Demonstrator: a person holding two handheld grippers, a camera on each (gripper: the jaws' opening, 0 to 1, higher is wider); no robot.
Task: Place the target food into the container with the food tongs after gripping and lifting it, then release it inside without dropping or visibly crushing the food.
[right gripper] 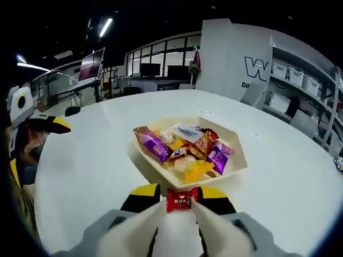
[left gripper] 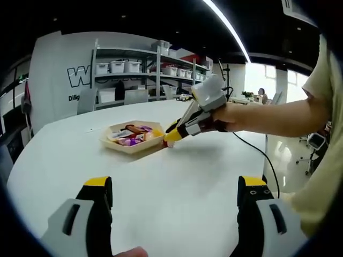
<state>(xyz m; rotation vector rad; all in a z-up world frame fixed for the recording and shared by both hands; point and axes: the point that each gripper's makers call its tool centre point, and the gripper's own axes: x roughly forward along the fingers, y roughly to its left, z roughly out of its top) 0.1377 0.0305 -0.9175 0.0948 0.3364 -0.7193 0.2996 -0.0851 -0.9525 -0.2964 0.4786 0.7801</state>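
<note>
A red-wrapped candy (right gripper: pixel 180 201) is pinched between the yellow-tipped jaws of my right gripper (right gripper: pixel 180 196), which is shut on it just in front of the near rim of a cream hexagonal tray (right gripper: pixel 237 155). The tray holds several wrapped sweets (right gripper: pixel 182 147) in purple, yellow, orange and white. In the left gripper view the right gripper (left gripper: pixel 171 136) reaches in from the right, held by a hand, its tip at the tray's (left gripper: pixel 110 140) right edge. My left gripper (left gripper: pixel 174 188) hangs open over the bare white table, jaws wide apart, well short of the tray.
The round white table (left gripper: pixel 177 171) stretches around the tray. A black cable (left gripper: pixel 257 152) trails off its right side. Metal shelving with white bins (left gripper: pixel 139 67) stands behind. The left gripper (right gripper: pixel 35 134) shows at the left of the right gripper view.
</note>
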